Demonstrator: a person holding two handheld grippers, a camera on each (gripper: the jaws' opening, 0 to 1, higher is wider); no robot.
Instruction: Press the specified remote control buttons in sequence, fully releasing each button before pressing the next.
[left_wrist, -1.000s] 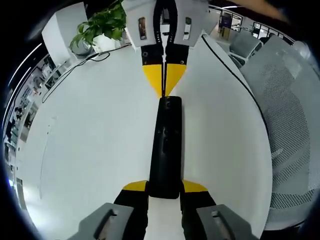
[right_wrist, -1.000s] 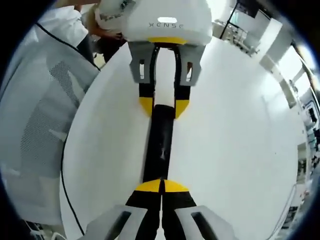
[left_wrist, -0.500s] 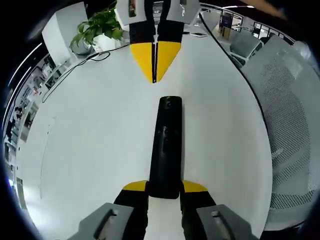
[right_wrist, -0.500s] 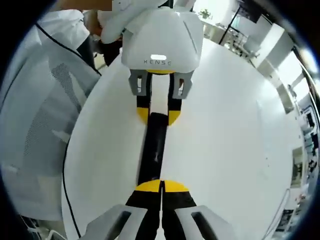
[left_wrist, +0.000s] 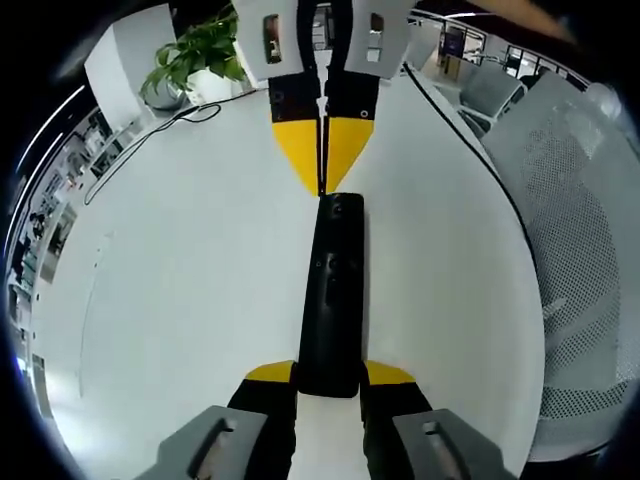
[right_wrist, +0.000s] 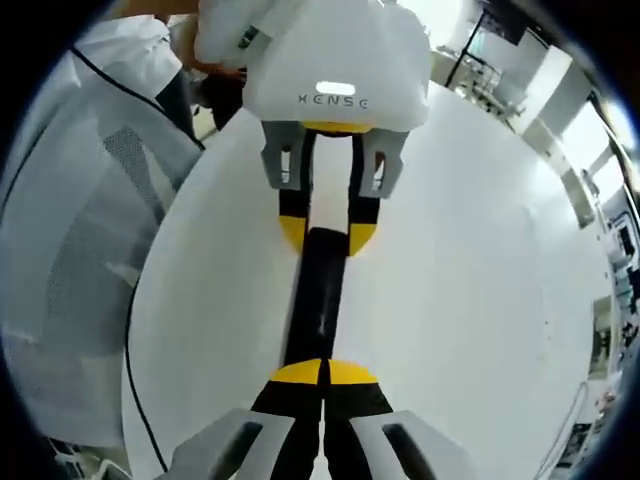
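I'm clamping the near end of the remote control (left_wrist: 333, 300) with my left gripper (left_wrist: 330, 372), one yellow pad on each side edge, so the black bar is running straight away from that gripper across the white table (left_wrist: 200, 280). My right gripper (right_wrist: 324, 372) is fully pinched, jaws together with nothing between them, making one yellow point. In the left gripper view that point (left_wrist: 322, 160) is sitting at the remote's far end, just beside the small round button there. I can't tell whether it's touching or hovering just above.

Risks from here:
- The point is sitting right at the end edge of the remote. Any drift off the remote and I'm pressing table, not the button.
- The tip is wide next to that button, so a neighbouring key could get caught in the same press.
- A press at the far end is levering against a hold at the near end. If my left clamp is light, the remote tips or slides.
- If I'm not lifting clear between presses, the release doesn't count. Contact is hard to read from either view.

Beyond the remote's far end: a black cable (left_wrist: 190, 115) and a potted plant (left_wrist: 195, 55). A mesh chair (left_wrist: 580, 250) is off the table edge to one side of the remote, all well apart from it.
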